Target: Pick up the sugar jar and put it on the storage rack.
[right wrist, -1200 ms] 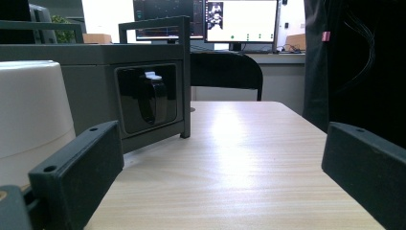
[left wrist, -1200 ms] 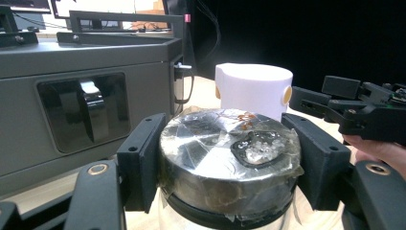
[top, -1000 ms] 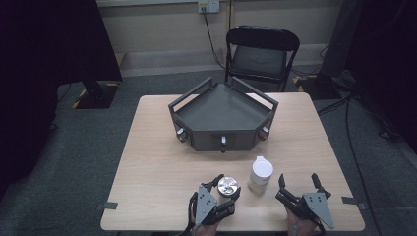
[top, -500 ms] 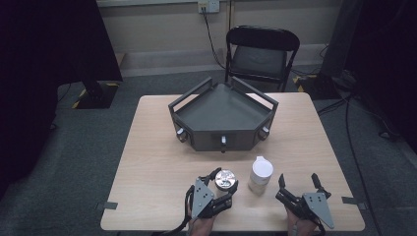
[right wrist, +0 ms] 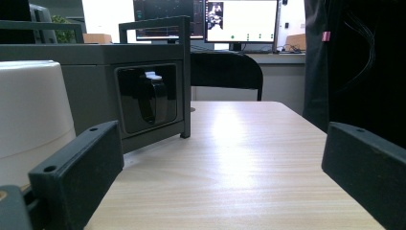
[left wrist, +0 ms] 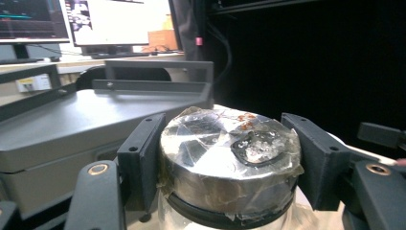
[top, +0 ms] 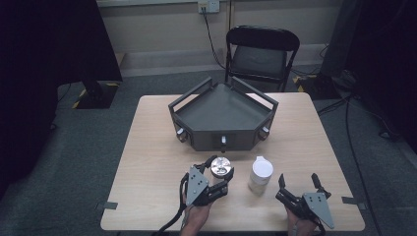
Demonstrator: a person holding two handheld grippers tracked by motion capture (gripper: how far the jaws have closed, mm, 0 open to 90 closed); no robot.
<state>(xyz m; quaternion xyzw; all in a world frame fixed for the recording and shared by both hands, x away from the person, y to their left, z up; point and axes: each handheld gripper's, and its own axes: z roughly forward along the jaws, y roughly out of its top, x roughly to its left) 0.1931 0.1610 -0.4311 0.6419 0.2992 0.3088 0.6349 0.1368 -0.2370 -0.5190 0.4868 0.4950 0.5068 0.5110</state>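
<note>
A glass jar with a taped silver lid (top: 221,167) (left wrist: 230,153) sits between the jaws of my left gripper (top: 221,167) (left wrist: 229,160), which is shut on it just below the lid, near the table's front middle. Whether the jar touches the table I cannot tell. A white lidded container (top: 259,174) (right wrist: 28,110) stands upright on the table just right of the jar. My right gripper (top: 298,181) (right wrist: 220,172) rests low at the front right, open with nothing between its jaws, a little right of the white container.
A dark grey angular tray with rails and front knobs (top: 223,112) (right wrist: 139,52) sits mid-table behind both containers. A black folding chair (top: 261,51) stands beyond the far edge. The wooden table (top: 147,162) is bare on its left and far right.
My left gripper has carried the jar forward, away from the front edge and toward the grey tray. The right gripper and the white container have stayed put.
</note>
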